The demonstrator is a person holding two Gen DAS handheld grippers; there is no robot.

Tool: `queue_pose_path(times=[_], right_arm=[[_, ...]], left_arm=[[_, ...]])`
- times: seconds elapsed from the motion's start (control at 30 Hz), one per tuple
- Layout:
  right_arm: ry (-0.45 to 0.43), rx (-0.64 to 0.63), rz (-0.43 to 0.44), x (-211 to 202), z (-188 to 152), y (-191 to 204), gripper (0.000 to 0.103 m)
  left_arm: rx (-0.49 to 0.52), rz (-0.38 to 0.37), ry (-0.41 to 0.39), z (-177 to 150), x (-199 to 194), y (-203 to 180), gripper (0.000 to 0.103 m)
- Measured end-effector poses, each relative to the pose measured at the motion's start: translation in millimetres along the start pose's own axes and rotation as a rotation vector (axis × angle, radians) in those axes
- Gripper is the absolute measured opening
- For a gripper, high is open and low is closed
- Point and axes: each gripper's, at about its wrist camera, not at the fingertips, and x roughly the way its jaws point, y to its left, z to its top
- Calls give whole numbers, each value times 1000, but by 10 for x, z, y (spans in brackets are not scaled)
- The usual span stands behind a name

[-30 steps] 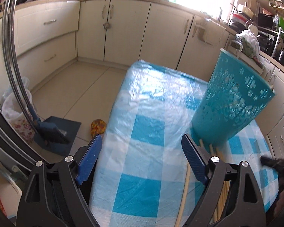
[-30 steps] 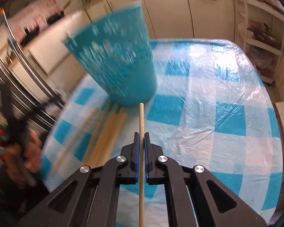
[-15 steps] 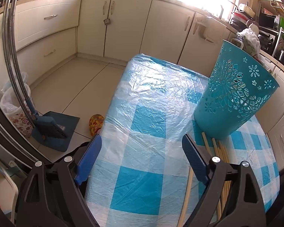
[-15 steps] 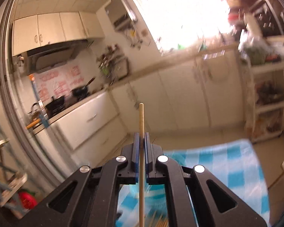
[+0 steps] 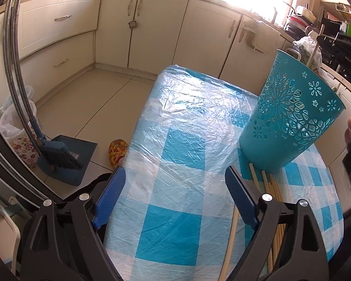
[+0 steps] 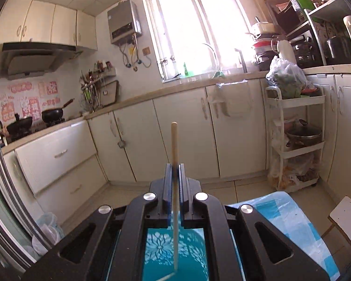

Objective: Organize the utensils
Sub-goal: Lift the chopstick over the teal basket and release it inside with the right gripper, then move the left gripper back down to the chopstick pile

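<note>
A teal perforated basket (image 5: 290, 119) stands on the blue-checked table (image 5: 175, 159). Several wooden chopsticks (image 5: 272, 187) lie on the cloth at its base. My left gripper (image 5: 173, 192) is open and empty, low over the table's near edge, left of the sticks. My right gripper (image 6: 174, 171) is shut on one wooden chopstick (image 6: 174, 145), held upright above the basket (image 6: 173, 255); the stick's lower end reaches down into the basket. In the left wrist view the top of that chopstick (image 5: 314, 49) shows above the basket rim.
Cream kitchen cabinets (image 5: 152, 30) line the far walls. A dustpan and brush (image 5: 60, 157) and a patterned slipper (image 5: 117, 149) lie on the floor left of the table. A white trolley (image 6: 297, 138) stands at right. A white stool (image 6: 346, 217) is beside the table.
My right gripper has lifted the chopstick off the table, swung it upright and brought it over the basket. My left gripper has stayed open, drifting slightly.
</note>
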Motion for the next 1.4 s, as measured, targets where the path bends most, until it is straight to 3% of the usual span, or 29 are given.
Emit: queue_pose_path(times=[0.1, 0.23, 0.3, 0.37, 0.43, 0.57, 0.63, 0.7, 0.9, 1.23, 1.3, 1.4], right_arm=[[29, -36, 21, -51, -88, 49, 12], [13, -71, 43, -316, -141, 129, 39], [-11, -81, 46, -561, -146, 127, 48], [-14, -76, 43, -794, -222, 92, 52], [37, -69, 35, -966, -391, 48, 54], [326, -92, 29, -932, -1022, 22, 51], [462, -84, 26, -793, -1327, 8, 29], [557, -70, 40, -636, -1529, 16, 22], [627, -95, 24, -376, -1691, 103, 18], [655, -160, 3, -317, -1793, 166, 15], [662, -175, -15, -288, -1773, 139, 10], [671, -170, -39, -301, -1741, 28, 10]], left_arm=[[-3, 1, 1, 1, 5, 3, 83], [-12, 2, 4, 2, 14, 19, 83], [-13, 2, 5, 0, 17, 26, 83], [-13, 3, 5, 0, 17, 26, 83], [-15, 3, 4, -3, 19, 24, 83], [-15, 3, 8, -4, 27, 22, 83], [-14, 4, 14, -6, 37, 21, 83], [-15, 4, 19, -8, 44, 22, 83], [-31, -3, 22, -14, 47, 51, 84], [-16, -10, 33, -17, 62, 20, 84], [15, -8, 43, -21, 71, -33, 84], [97, -7, 52, -42, 66, -189, 84]])
